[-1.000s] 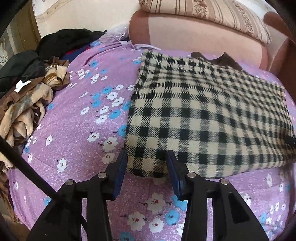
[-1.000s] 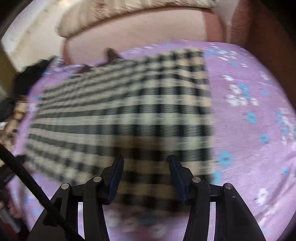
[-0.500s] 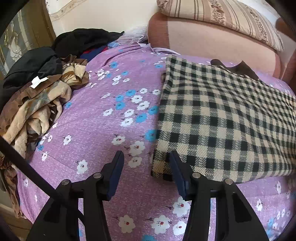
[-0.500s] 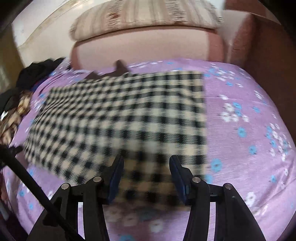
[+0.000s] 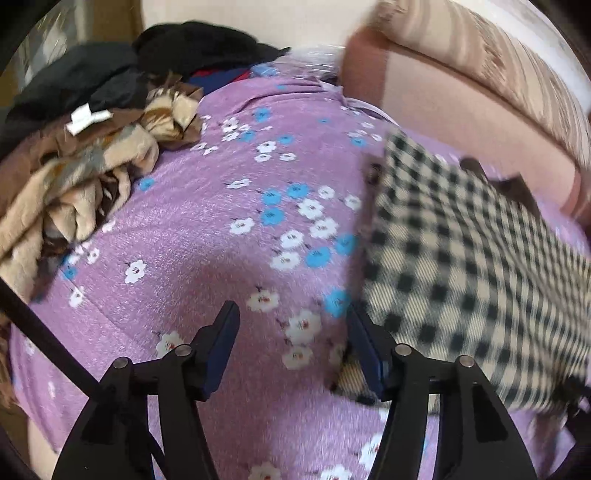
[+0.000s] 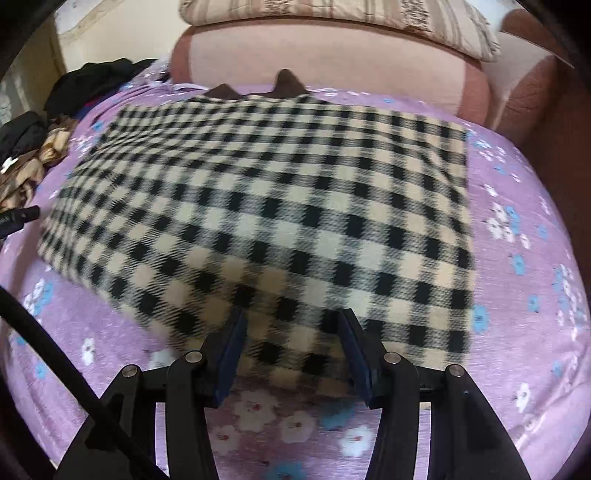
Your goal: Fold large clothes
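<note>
One folded checked garment lies on the floral bed; two hand-held grippers, left hand-held gripper and right hand-held gripper, hover with jaws apart at its near edge.

Purple floral bedsheet, striped pillow on a pink headboard.

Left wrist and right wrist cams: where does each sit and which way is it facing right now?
Left wrist: on the left gripper, facing the purple floral bedspread and clothes pile; open fingers show.
Right wrist: on the right gripper, facing the checked garment and headboard; open fingers show.
Shared: garment, bedspread, pile.
</note>
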`<state>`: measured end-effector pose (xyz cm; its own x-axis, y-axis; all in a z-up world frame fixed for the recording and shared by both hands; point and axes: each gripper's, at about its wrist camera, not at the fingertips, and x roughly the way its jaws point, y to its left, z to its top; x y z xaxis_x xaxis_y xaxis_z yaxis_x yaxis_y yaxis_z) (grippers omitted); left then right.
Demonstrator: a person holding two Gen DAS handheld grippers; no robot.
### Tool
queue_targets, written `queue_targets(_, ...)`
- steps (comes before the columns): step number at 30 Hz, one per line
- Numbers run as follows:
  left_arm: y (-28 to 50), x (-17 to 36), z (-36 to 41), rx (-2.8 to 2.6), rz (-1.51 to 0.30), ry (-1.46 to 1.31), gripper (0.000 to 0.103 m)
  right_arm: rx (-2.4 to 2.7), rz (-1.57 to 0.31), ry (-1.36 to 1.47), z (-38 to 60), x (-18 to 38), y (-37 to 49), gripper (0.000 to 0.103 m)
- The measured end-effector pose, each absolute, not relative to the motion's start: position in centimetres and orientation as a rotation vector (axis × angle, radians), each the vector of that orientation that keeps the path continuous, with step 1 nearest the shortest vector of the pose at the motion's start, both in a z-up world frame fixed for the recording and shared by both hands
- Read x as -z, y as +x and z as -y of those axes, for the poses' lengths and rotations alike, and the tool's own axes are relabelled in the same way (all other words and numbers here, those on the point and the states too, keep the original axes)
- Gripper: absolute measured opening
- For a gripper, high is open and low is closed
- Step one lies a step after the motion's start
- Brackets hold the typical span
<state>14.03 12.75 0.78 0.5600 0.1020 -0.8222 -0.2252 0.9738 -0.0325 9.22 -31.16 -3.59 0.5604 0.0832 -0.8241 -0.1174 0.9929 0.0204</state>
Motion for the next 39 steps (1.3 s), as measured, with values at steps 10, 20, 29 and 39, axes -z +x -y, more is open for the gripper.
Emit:
queue_targets(10, 15.2, 2.3, -12.8, -0.243, -1.087, -0.076, 0.061, -0.006, -0.983, 0.004, 34.7, 3.3, 10.0, 0.061)
queue_targets(20, 13.0, -1.0, -13.0, -0.222, -0.989, -0.114, 0.060, 0.164, -0.893, 0.241, 42.5, 1.2, 8.6, 0.061)
queue_targets(29, 13.3, 0.1, -7.5, -0.162, -0.991, 0.144, 0.061, 0.133, -0.908, 0.258, 42.1, 1.6, 7.9, 0.061)
queue_targets(39, 12.4, -0.8, -6.9, -0.141, -0.971, 0.124, 0.061, 0.155, -0.900, 0.329, 43.7, 1.8, 7.9, 0.061)
